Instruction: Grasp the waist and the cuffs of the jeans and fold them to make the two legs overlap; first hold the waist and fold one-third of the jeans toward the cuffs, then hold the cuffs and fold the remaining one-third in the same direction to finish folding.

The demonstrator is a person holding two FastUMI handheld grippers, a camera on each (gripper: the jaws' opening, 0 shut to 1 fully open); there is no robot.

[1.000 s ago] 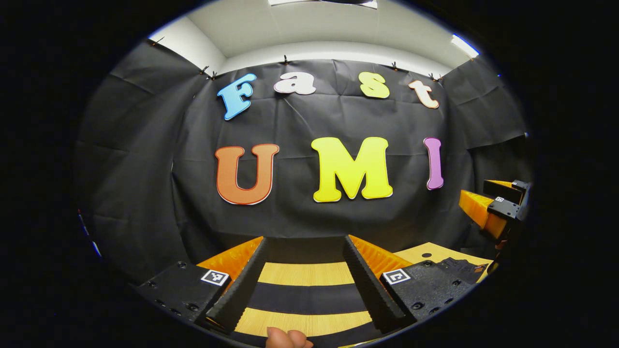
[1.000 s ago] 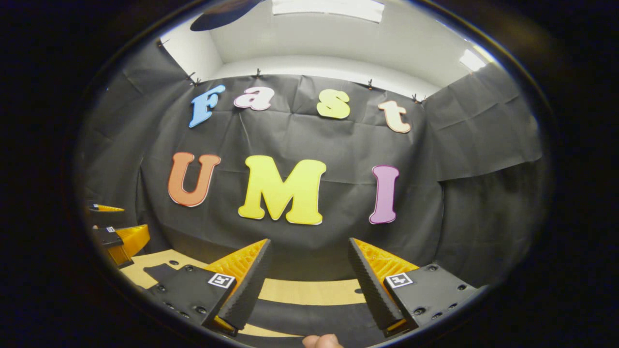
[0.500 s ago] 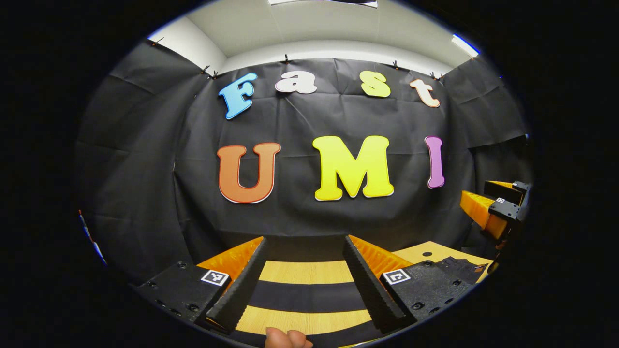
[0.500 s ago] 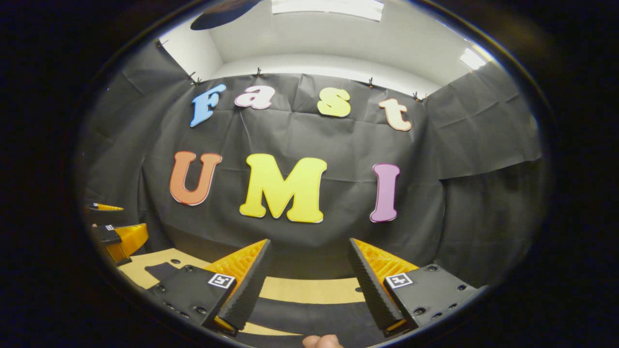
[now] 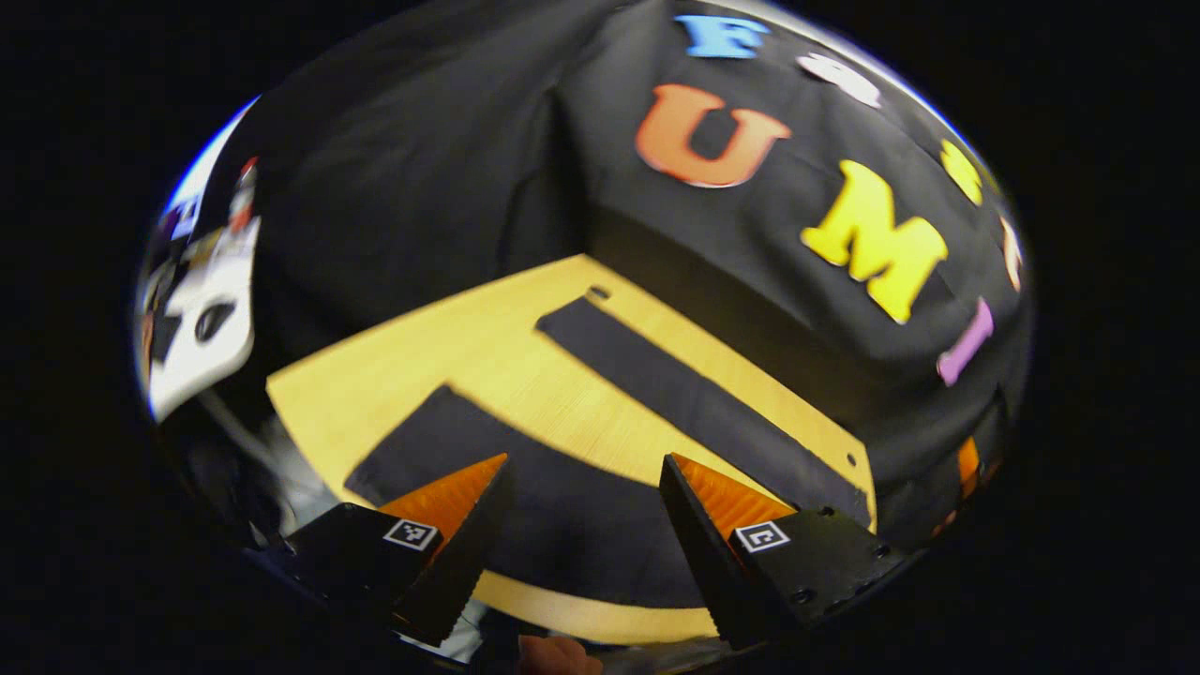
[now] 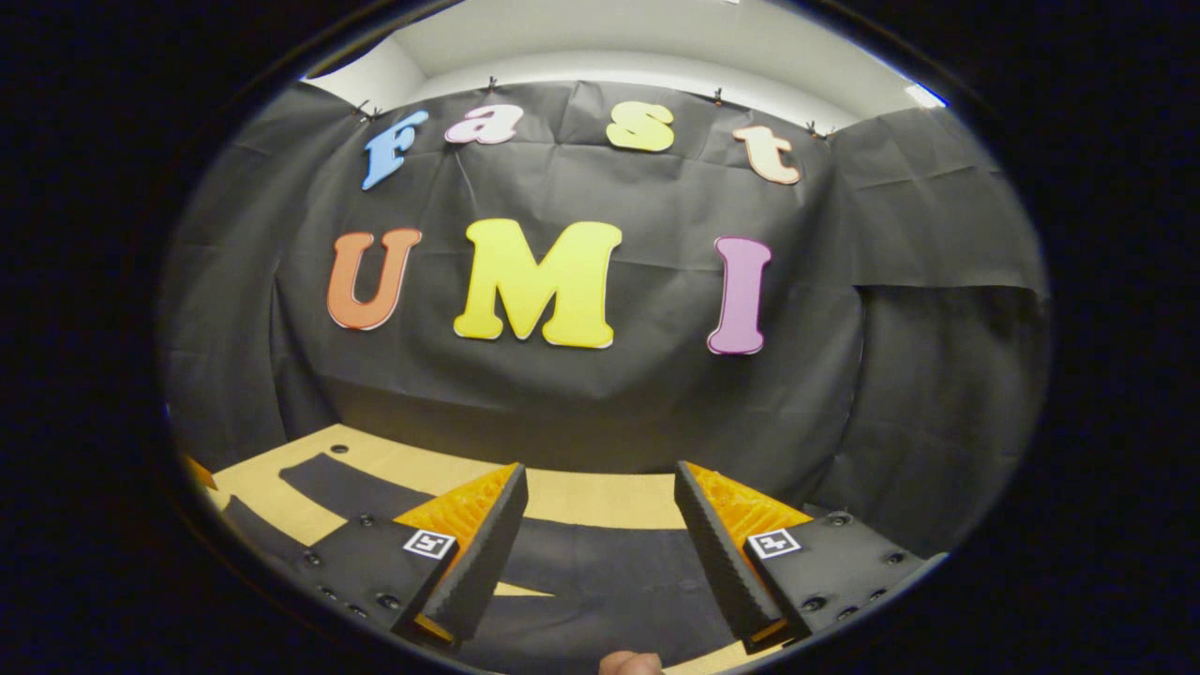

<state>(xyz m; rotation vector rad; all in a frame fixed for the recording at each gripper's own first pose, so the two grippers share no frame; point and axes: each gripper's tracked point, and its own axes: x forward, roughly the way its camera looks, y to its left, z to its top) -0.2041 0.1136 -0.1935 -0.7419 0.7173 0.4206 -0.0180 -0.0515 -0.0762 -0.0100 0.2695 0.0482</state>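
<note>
Jeans [image 5: 600,506] spread dark across wooden table [image 5: 487,347], lower frame, beneath left gripper [image 5: 586,487] and right gripper [image 6: 600,511], both spread wide, holding nothing.

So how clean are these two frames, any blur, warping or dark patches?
Left gripper view: tilted, motion-smeared at the left edge, the table bowed by the fisheye, the dark jeans showing little detail. Right gripper view: level and sharp, evenly lit, with the right gripper crisp over the jeans.
</note>
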